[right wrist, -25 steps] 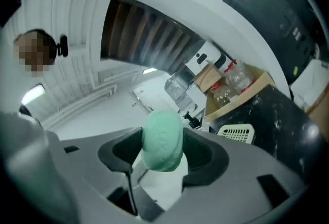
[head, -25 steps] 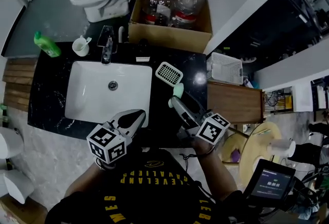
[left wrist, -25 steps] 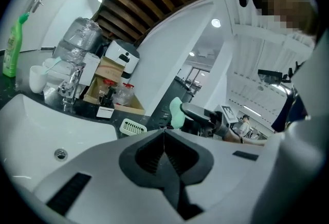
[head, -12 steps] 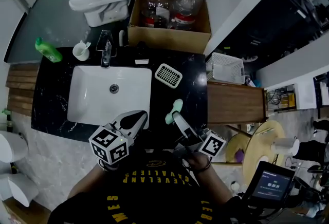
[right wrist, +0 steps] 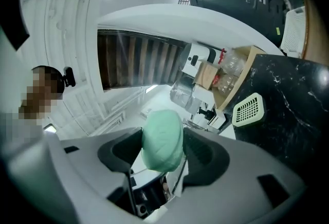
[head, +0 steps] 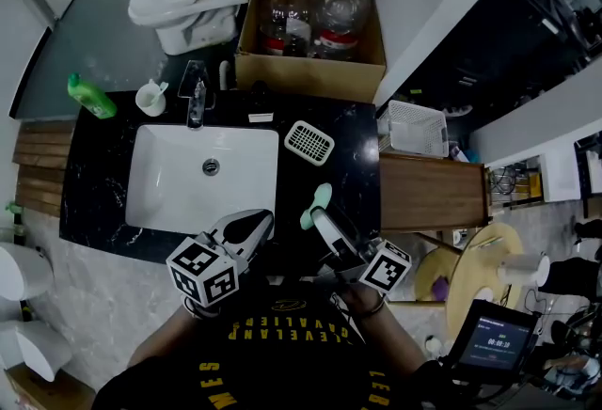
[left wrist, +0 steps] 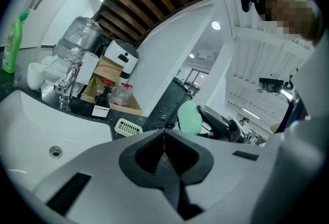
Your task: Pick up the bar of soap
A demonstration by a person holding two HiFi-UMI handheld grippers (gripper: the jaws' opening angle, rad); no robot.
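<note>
Fingers of the right gripper (right wrist: 163, 152) were clamped on the pale green bar of soap (right wrist: 163, 138), one pad against each side; only the right gripper view showed that grip closely. The head view placed the bar over the front edge of the black desk (head: 357, 182), right of the white sink (head: 169, 182) and nearer the person than the slotted soap dish (head: 309, 141). The left gripper (left wrist: 164, 134) had its fingers pressed together with nothing between them. Its own view alone caught the soap from the side, held in the air clear of the desk, up and right of the dish.

Yellow lettering on the person's black shirt (head: 282, 342) read, upside down in the head view, "CLEVELAND CAVALIERS". A small lit screen (head: 493, 342) at lower right carried digits too small to read.
</note>
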